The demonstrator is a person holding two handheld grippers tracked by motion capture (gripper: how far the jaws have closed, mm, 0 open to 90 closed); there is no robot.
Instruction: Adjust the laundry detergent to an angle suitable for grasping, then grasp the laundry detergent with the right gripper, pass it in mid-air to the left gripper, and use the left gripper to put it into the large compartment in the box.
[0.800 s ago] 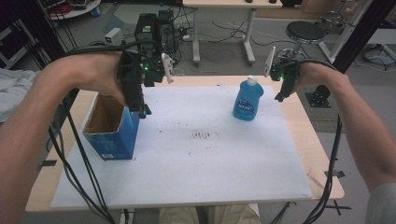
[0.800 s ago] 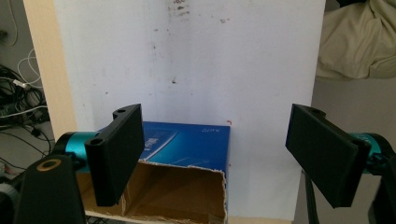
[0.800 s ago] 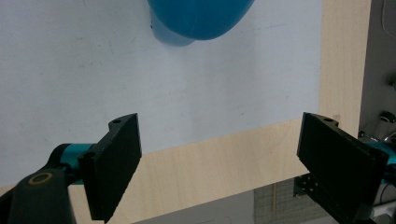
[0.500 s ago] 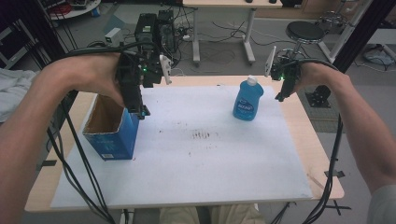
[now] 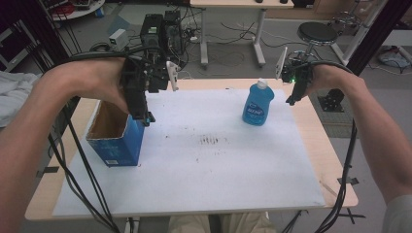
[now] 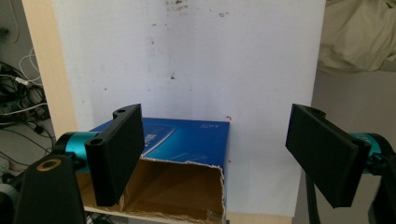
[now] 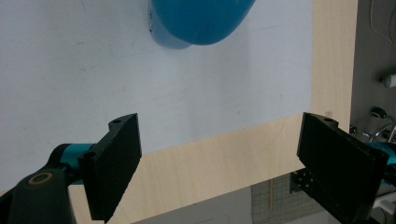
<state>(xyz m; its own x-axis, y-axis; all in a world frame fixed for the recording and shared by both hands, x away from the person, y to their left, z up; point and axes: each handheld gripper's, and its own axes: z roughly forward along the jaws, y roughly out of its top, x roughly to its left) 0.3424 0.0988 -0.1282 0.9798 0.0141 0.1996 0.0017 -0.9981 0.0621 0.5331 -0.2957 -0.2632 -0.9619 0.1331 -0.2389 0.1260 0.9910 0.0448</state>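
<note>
**Both grippers parked, box and bottle untouched**

While nothing much has shifted over the last second, it's worth laying out where things sit. Biggest first: the light wooden table with a white paper sheet over most of its top, same as in the earlier frames.

Next, the open blue cardboard box stands upright at the sheet's left edge, torn top open, brown inside, looks empty from the left gripper view. It hasn't budged.

The left gripper hangs just above the box's far right corner, jaws wide apart with nothing between them. The hand looks to be in the same spot as before.

The blue plastic dish-soap bottle with its white cap stands upright near the sheet's far right, also unmoved.

The right gripper hovers just right of the bottle, near but not touching, jaws spread and empty.

My read: no grab has started yet. Seems like the bottle is headed into the box, so the right gripper needs to swing in and close on the bottle's body.
</note>
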